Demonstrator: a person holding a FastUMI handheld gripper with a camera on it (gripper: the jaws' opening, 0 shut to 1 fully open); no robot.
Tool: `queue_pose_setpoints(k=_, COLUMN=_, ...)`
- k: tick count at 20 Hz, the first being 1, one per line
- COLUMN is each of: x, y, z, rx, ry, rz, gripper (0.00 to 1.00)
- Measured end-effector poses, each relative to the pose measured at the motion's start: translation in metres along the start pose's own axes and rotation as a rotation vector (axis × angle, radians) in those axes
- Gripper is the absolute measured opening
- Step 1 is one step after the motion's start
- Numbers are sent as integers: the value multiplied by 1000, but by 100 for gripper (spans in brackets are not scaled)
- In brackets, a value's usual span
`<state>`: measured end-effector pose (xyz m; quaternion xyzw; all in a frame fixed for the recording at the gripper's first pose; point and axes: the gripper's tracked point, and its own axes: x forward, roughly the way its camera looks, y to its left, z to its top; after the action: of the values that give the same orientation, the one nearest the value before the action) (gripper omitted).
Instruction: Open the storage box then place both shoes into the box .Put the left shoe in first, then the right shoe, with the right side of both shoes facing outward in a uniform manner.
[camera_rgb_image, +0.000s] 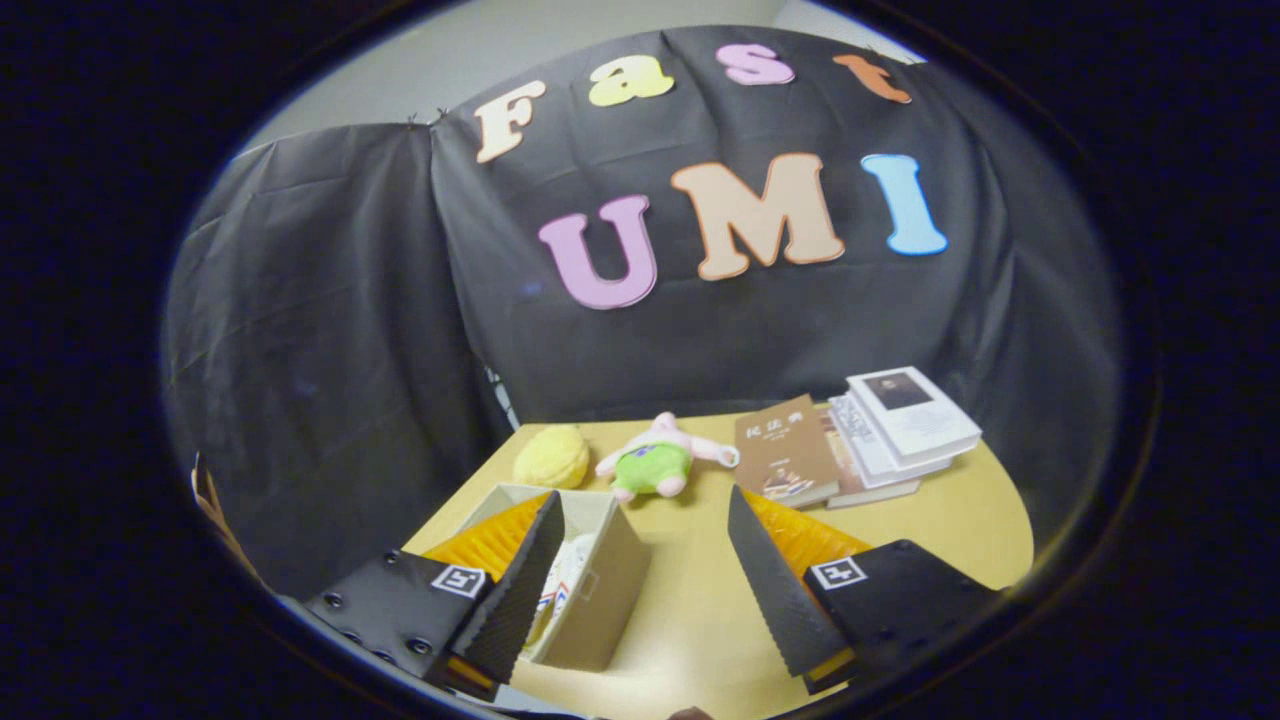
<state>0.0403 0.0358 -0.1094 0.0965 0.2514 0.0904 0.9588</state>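
Box (590, 590), tan and open-topped, lies low and to the left of the claw (640, 590), its long axis running roughly away from us along the worktop (690, 610); the left finger (515, 590) overlaps its near left wall, while the right finger (775, 590) hangs over bare worktop well apart from it. We see the claw spread wide, pinching nothing. Inside the box, partly hidden by the left finger, shows something pale with red and blue marks, which we judge may be a shoe (560, 590), though too little is visible to say which one or how it faces. Beyond the fingers, at the far edge of the worktop, lie a yellow plush (551, 456), a pink and green plush (655, 462) and a stack of books (880, 435). We judge that any coming move at the box calls for a shift leftward and downward.
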Motion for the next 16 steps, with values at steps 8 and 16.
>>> queue_pose_setpoints(k=8, x=-56, y=-81, z=64, rx=-58, ry=-244, rz=-122, gripper=100)
queue_pose_setpoints(k=16, x=-73, y=-110, z=80, rx=-30, ry=-309, rz=-156, gripper=100)
